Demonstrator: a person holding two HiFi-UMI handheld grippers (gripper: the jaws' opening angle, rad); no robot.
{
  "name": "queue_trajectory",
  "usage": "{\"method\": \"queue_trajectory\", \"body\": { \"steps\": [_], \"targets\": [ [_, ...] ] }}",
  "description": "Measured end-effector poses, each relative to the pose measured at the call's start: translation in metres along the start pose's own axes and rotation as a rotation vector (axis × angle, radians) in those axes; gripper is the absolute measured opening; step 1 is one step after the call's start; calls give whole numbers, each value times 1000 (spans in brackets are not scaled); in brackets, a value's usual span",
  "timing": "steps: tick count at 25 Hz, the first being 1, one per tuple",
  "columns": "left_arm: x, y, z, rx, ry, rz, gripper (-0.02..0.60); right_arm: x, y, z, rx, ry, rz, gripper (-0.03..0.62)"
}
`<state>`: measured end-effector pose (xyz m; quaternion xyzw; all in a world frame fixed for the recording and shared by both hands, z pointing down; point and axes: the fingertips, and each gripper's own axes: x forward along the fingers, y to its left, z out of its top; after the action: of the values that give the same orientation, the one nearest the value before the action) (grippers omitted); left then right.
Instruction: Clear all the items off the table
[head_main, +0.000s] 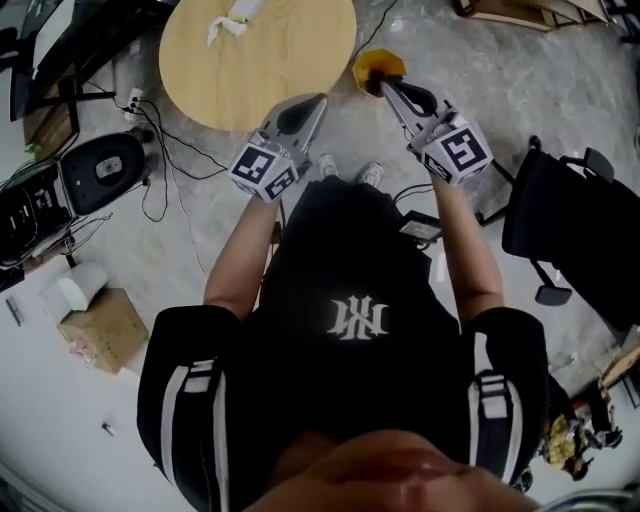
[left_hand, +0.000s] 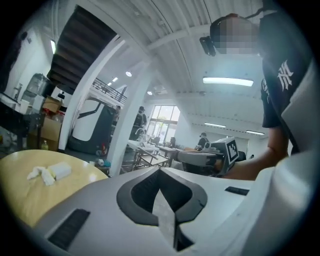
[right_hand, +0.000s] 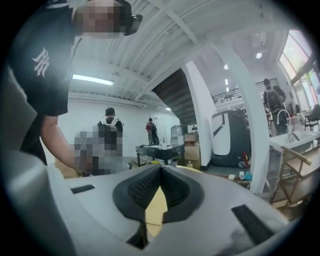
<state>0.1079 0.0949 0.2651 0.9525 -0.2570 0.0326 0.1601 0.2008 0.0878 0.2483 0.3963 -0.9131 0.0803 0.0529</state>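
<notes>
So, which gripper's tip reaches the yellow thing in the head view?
The right gripper: its tip meets the yellow thing; the left gripper points at the table.

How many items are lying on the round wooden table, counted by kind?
Crumpled white tissue: 1
White block: 1
Total: 2
</notes>
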Motion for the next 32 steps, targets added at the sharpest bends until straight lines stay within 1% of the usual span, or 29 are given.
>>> {"method": "queue_trajectory", "body": {
  "steps": [2, 5, 7, 10, 12, 16, 17, 18, 19, 23, 24, 25, 30, 31, 32],
  "targets": [
    [-15, 8, 10, 11, -11, 40, 12, 8, 10, 12, -7, -25, 43, 3],
    [-36, 24, 22, 62, -13, 110, 12, 32, 23, 29, -21, -73, 122, 3],
    [-53, 44, 26, 93, -2, 153, 12, 59, 34, 37, -38, -88, 168, 5],
    [-82, 80, 31, 110, 8, 209, 12, 104, 53, 48, -56, -84, 220, 6],
    [-101, 101, 38, 110, 2, 232, 12, 129, 66, 56, -55, -80, 236, 34],
    [-131, 151, 44, 98, -5, 248, 12, 184, 84, 57, -71, -47, 239, 35],
    [-136, 165, 44, 91, -7, 247, 12, 200, 87, 54, -73, -29, 238, 51],
    [-140, 178, 43, 82, -7, 242, 12, 215, 88, 50, -71, -11, 235, 110],
    [-144, 191, 41, 73, -5, 236, 12, 229, 88, 45, -66, 7, 231, 121],
    [-154, 239, 36, 51, 7, 208, 12, 284, 85, 25, -42, 65, 201, 121],
    [-156, 250, 35, 54, 11, 202, 12, 298, 84, 20, -38, 79, 194, 141],
    [-159, 261, 35, 59, 16, 197, 12, 312, 82, 17, -34, 92, 188, 191],
    [-170, 303, 32, 56, 29, 193, 12, 369, 69, 0, -64, 152, 158, 196],
    [-171, 309, 32, 57, 30, 194, 12, 378, 64, -5, -69, 167, 154, 218],
    [-173, 314, 31, 60, 31, 197, 12, 387, 60, -10, -71, 182, 150, 273]
  ]
}}
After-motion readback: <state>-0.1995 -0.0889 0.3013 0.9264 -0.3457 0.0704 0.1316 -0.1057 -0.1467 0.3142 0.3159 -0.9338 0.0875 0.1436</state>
